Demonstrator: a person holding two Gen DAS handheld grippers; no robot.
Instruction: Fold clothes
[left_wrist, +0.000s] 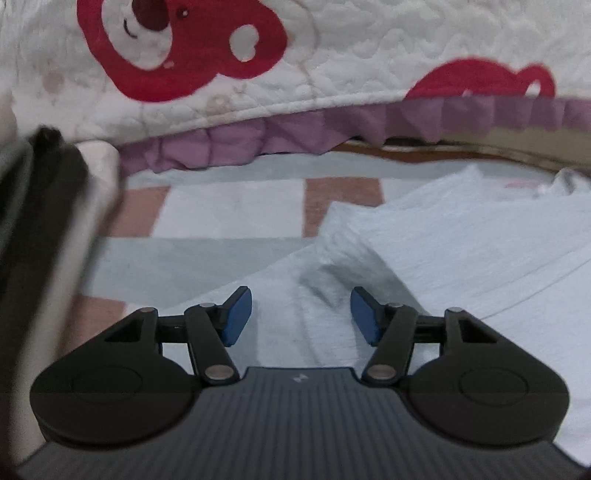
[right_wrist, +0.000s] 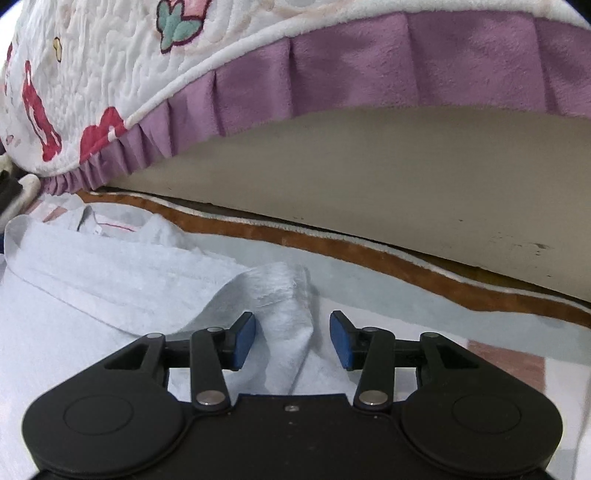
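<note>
Soft, even indoor light, no glare. My left view smears with motion blur, worst on a dark object (left_wrist: 40, 206) at the left edge. Right view sharper. Fisheye bends the purple frill (right_wrist: 369, 62); corners vignette dark. Faint shadows in the pale blue garment (left_wrist: 461, 251) folds.

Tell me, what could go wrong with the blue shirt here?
1. The right hand-held gripper is open around a raised fold of the shirt; closing could miss or grab only a pinch.
2. The left hand-held gripper is open over a wrinkle, so lifting may bunch the shirt unevenly.
</note>
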